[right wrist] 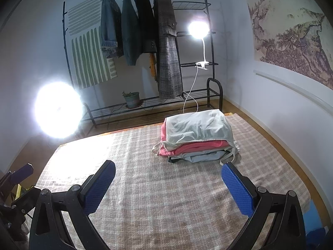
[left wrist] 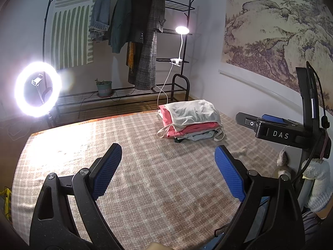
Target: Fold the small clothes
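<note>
Right wrist view gives us the clearest read: our right gripper (right wrist: pixel 168 179) is spread wide with nothing between its blue pads (right wrist: pixel 237 189), hovering over the checked blanket (right wrist: pixel 145 187). The stack of folded clothes (right wrist: pixel 197 135) lies ahead and slightly right of it, near the blanket's far edge, its long axis running left to right across our view. A white garment (right wrist: pixel 199 127) tops the pile, pink ones (right wrist: pixel 193 146) sit beneath, and drawstrings (right wrist: pixel 158 145) trail off the front. In the left wrist view our left gripper (left wrist: pixel 168 166) is likewise spread and empty, with the stack ahead to its right and farther off. We judge the right gripper nearer. No unfolded garment shows on the blanket.
</note>
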Motion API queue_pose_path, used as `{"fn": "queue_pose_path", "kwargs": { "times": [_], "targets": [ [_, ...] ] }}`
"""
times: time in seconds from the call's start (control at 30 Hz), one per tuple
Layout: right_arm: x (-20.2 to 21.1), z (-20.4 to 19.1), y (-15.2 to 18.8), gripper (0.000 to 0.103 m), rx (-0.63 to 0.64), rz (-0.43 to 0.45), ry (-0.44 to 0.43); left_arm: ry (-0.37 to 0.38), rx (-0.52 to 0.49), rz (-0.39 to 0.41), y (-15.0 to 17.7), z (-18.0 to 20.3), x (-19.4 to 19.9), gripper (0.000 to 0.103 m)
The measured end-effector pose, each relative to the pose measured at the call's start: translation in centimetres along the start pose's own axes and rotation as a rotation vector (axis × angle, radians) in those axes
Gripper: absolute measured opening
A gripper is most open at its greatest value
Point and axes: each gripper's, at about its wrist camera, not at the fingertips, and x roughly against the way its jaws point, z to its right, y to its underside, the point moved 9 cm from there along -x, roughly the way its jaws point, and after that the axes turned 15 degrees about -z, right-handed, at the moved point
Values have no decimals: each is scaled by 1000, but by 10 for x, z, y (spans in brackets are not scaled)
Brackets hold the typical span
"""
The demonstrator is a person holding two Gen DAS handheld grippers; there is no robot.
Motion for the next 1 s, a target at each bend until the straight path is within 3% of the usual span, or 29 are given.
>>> {"fn": "queue_pose_path", "kwargs": {
  "times": [0.87, 1.0],
  "targets": [
    [-1, -1, 0, 103, 7, -8, -4, -22, -7, -26, 2, -4, -2, 93],
    [-1, -1, 0, 103, 8, -8, -3, 25, 0, -57, 8, -6, -6, 93]
  ]
}}
